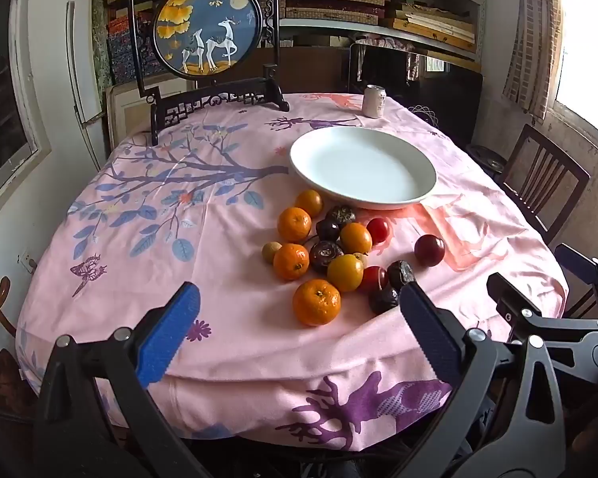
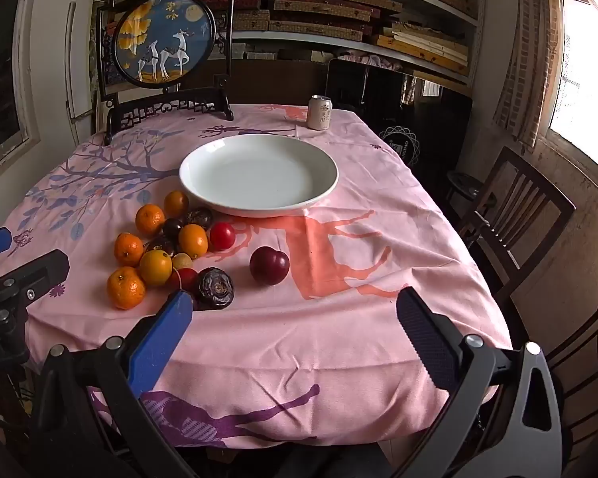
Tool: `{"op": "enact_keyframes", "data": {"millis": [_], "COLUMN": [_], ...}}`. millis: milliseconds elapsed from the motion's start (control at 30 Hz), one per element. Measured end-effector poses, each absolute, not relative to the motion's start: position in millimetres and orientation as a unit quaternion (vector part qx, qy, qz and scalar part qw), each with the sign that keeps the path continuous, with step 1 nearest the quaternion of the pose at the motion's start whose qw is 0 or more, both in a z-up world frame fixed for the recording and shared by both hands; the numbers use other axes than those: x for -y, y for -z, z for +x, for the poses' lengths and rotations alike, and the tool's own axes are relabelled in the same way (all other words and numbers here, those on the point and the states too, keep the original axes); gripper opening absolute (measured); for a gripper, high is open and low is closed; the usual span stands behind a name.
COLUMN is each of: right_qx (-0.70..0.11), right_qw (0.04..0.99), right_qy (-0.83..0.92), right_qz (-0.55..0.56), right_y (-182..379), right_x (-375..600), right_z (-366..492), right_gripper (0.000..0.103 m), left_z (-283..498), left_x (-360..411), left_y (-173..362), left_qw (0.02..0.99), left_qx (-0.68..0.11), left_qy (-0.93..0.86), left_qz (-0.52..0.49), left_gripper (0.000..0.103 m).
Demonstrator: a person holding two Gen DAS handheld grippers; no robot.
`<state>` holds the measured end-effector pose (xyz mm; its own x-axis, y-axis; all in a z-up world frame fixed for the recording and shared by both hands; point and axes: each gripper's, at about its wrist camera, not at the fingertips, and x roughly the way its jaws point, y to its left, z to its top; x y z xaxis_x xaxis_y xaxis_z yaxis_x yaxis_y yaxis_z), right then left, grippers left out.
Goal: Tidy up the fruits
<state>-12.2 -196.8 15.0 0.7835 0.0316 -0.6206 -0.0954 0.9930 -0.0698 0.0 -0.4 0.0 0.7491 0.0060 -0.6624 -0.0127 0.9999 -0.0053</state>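
Behind the plate (image 2: 259,147), an unreadable can (image 2: 319,112); both claws (image 1: 299,302) (image 2: 295,304) gape wide, empty.

1. We see a wide, shallow white ceramic plate (image 2: 259,175), bare, near the table's middle.
2. Round orange mandarins (image 1: 316,302), wrinkled dark purple passion fruits (image 2: 215,288) and small red fruits cluster just beside its near-left rim.
3. One smooth dark-red plum (image 2: 269,265) sits apart, toward the table's near edge.
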Motion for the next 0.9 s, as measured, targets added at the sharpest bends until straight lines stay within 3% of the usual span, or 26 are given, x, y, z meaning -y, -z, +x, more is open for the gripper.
{"op": "enact_keyframes", "data": {"millis": [900], "right_qx": [-0.329], "right_qw": [0.942], "right_qy": [-0.033], "right_qz": [-0.052], "right_y": [-13.5], "right_x": [195.2], "right_z": [-12.3], "right_gripper": [0.102], "left_z": [-0.2], "left_x": [0.2], "left_y": [0.1], "left_qw": [0.935], "left_qx": [-0.355], "left_qy": [-0.006], "left_qz": [-0.004], "left_gripper": [0.101]}}
